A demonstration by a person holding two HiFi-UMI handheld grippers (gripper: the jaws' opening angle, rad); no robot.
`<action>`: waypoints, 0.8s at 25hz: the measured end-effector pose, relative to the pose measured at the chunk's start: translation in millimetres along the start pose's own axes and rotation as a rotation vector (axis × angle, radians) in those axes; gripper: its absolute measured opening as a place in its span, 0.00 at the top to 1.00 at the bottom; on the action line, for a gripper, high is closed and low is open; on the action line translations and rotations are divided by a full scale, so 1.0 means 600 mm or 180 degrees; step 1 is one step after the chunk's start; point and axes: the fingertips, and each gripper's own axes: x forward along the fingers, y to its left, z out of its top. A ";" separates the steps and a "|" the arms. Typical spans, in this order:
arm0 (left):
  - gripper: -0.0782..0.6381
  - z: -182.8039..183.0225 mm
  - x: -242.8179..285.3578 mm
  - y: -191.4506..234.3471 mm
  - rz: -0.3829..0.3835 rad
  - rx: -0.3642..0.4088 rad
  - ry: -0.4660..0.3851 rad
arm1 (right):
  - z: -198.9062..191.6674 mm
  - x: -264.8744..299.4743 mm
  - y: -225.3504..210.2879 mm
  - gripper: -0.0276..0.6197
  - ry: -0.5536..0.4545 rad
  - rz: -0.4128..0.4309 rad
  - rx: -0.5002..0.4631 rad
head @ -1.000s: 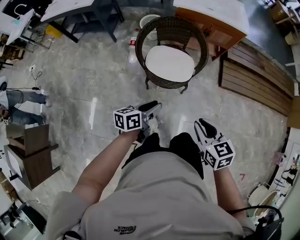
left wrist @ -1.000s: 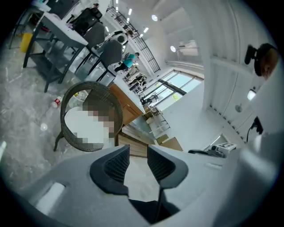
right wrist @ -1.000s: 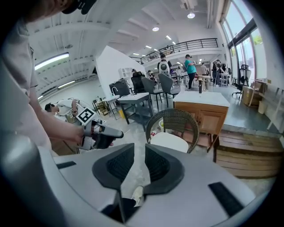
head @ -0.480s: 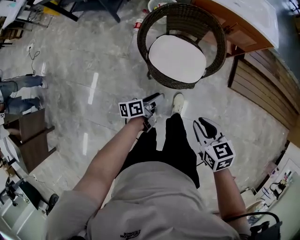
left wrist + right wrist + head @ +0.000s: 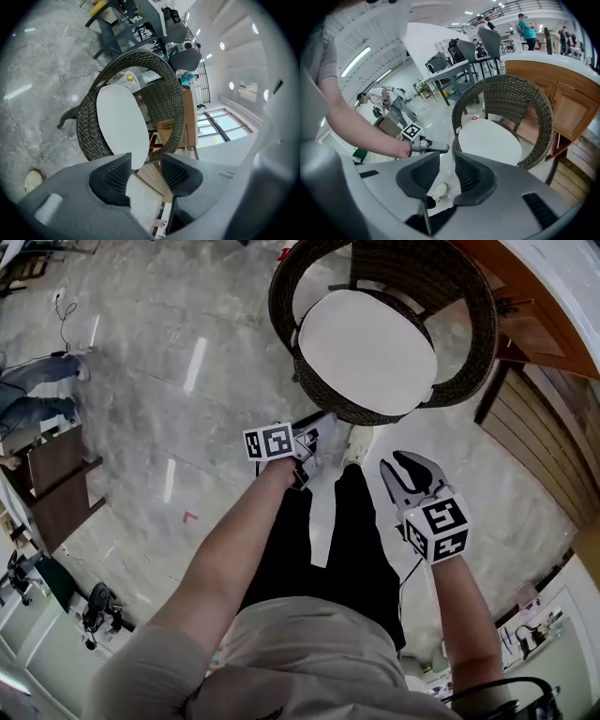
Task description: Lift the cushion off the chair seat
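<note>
A round white cushion (image 5: 367, 351) lies flat on the seat of a dark wicker tub chair (image 5: 473, 352). Both grippers hang short of the chair's front rim, touching nothing. In the head view my left gripper (image 5: 309, 439) is just below the chair's front edge and my right gripper (image 5: 409, 474) is lower and further right. In the left gripper view the cushion (image 5: 119, 124) sits beyond the left gripper (image 5: 144, 171). In the right gripper view the cushion (image 5: 490, 140) lies ahead of the right gripper (image 5: 446, 173). Both pairs of jaws have just been opening, with nothing between them.
An orange wooden counter (image 5: 530, 320) stands behind the chair, with slatted wood panels (image 5: 553, 460) to its right. A light shoe (image 5: 356, 442) stands on the marble floor just in front of the chair. A brown stool (image 5: 56, 493) and a person's legs (image 5: 33, 399) are at far left.
The chair and cushion have come much closer and now fill the top of the head view. Both grippers have moved forward and down towards the chair's front.
</note>
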 end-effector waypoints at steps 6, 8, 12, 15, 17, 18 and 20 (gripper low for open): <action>0.61 0.029 0.065 0.091 0.0177 -0.0155 -0.0191 | -0.028 0.053 -0.059 0.79 0.0182 0.0097 0.0129; 0.60 0.036 0.083 0.115 0.0272 -0.0157 -0.0242 | -0.041 0.061 -0.071 0.79 0.0250 0.0137 0.0135; 0.57 0.049 0.115 0.150 0.0413 -0.0165 -0.0298 | -0.056 0.076 -0.096 0.79 0.0331 0.0196 0.0125; 0.56 0.050 0.125 0.163 0.0465 -0.0200 -0.0305 | -0.059 0.084 -0.103 0.79 0.0343 0.0222 0.0133; 0.55 0.049 0.129 0.171 0.0526 -0.0246 -0.0316 | -0.056 0.087 -0.104 0.79 0.0340 0.0247 0.0128; 0.55 0.048 0.131 0.176 0.0559 -0.0265 -0.0310 | -0.054 0.088 -0.105 0.79 0.0335 0.0259 0.0123; 0.54 0.046 0.137 0.185 0.0614 -0.0280 -0.0285 | -0.053 0.090 -0.107 0.79 0.0323 0.0281 0.0123</action>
